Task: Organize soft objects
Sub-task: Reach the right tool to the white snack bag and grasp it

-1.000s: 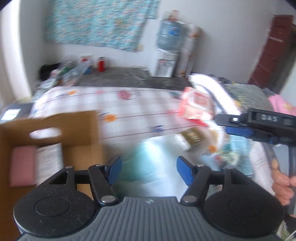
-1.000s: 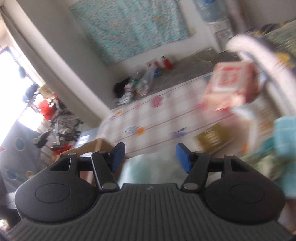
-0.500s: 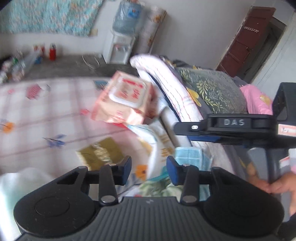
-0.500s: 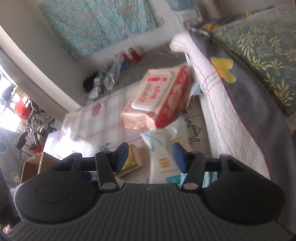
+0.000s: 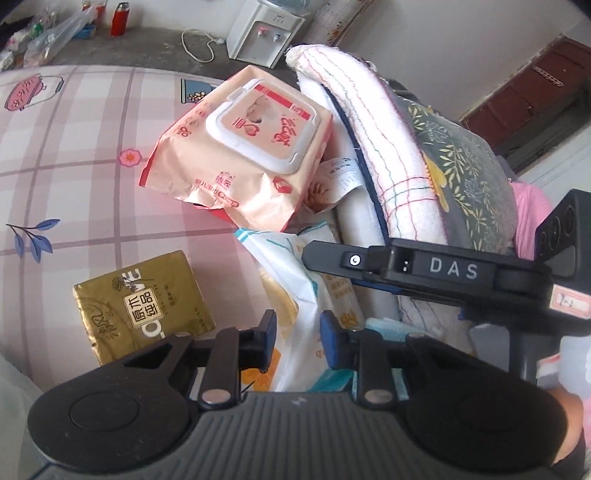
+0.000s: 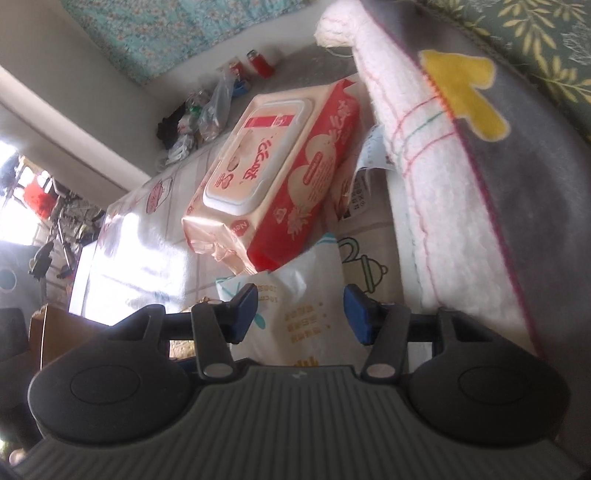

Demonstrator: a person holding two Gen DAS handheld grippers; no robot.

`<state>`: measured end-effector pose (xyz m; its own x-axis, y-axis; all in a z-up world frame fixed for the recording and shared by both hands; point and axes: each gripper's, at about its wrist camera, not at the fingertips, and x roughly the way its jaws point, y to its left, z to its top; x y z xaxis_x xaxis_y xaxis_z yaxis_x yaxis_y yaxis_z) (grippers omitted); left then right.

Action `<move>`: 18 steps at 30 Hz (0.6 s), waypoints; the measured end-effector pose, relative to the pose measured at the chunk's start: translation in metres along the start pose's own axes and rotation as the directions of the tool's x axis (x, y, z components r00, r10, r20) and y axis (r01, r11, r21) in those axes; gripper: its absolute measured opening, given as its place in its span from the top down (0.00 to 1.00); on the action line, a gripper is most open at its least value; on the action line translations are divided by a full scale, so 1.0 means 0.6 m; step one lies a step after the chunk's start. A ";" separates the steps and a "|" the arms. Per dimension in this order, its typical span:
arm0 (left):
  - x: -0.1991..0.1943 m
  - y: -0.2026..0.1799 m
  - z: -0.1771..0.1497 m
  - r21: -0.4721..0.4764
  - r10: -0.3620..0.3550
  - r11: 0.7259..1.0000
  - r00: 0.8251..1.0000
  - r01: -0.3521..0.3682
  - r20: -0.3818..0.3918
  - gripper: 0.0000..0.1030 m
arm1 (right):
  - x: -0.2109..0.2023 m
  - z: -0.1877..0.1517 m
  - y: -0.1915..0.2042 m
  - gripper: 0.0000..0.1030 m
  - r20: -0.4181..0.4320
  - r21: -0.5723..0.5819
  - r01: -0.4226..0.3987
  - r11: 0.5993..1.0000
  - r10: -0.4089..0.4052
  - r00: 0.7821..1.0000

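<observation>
Left gripper (image 5: pixel 298 341) at 6 o'clock of the left wrist view: jaws closing, a narrow gap left, with the edge of the white soft pack (image 5: pixel 295 280) between the blue pads; pads not seen pressing on it. Right gripper (image 6: pixel 300 314) at 6 o'clock of the right wrist view: jaws apart and steady, the same white soft pack (image 6: pixel 295 314) between them, neither pad touching it. The white soft pack is crinkled film with teal and orange print and rows of small yellow characters (too small to read). In the left wrist view the right gripper (image 5: pixel 314 254) reaches in from 3 o'clock, its side lettered "DAS", with a small white tag whose writing I cannot make out. At 8 o'clock lies the gold tissue pack (image 5: pixel 142 304), flat on the checked sheet (image 5: pixel 74 184), a white label with dark Chinese characters and partial letters "VE". Further out, toward 12 o'clock, the pink wipes pack (image 5: pixel 240 147) rests tilted, its near end on the white soft pack: white flip lid, red heart marks, red script. At 1 o'clock a white rolled blanket (image 5: pixel 388 147) with coloured stitch lines lies just beside it. Farthest, a red flask (image 5: pixel 120 18) and a white water dispenser (image 5: pixel 264 31).
</observation>
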<state>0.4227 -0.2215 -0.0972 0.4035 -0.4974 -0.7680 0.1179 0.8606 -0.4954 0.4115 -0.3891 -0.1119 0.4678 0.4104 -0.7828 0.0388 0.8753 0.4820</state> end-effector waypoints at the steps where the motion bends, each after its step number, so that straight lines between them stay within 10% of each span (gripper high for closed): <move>1: 0.000 0.001 0.001 -0.003 0.003 1.000 1.000 -0.003 -0.002 0.75 | 0.005 0.002 0.001 0.50 -0.007 -0.003 0.000 1.000 0.000 1.000; 9: 0.005 0.003 -0.007 -0.011 0.024 1.000 1.000 -0.024 0.002 0.90 | 0.032 0.002 -0.011 0.51 -0.058 0.044 -0.045 0.998 0.047 0.997; 18: -0.060 -0.019 -0.014 0.046 0.005 0.999 0.996 -0.009 0.092 0.94 | -0.029 -0.019 0.009 0.81 0.064 0.077 -0.082 0.994 0.077 0.995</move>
<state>0.3990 -0.2142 -0.0673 0.4861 -0.4809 -0.7297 0.1559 0.8693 -0.4691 0.3934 -0.3884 -0.0999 0.5249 0.4596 -0.7164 0.0685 0.8161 0.5738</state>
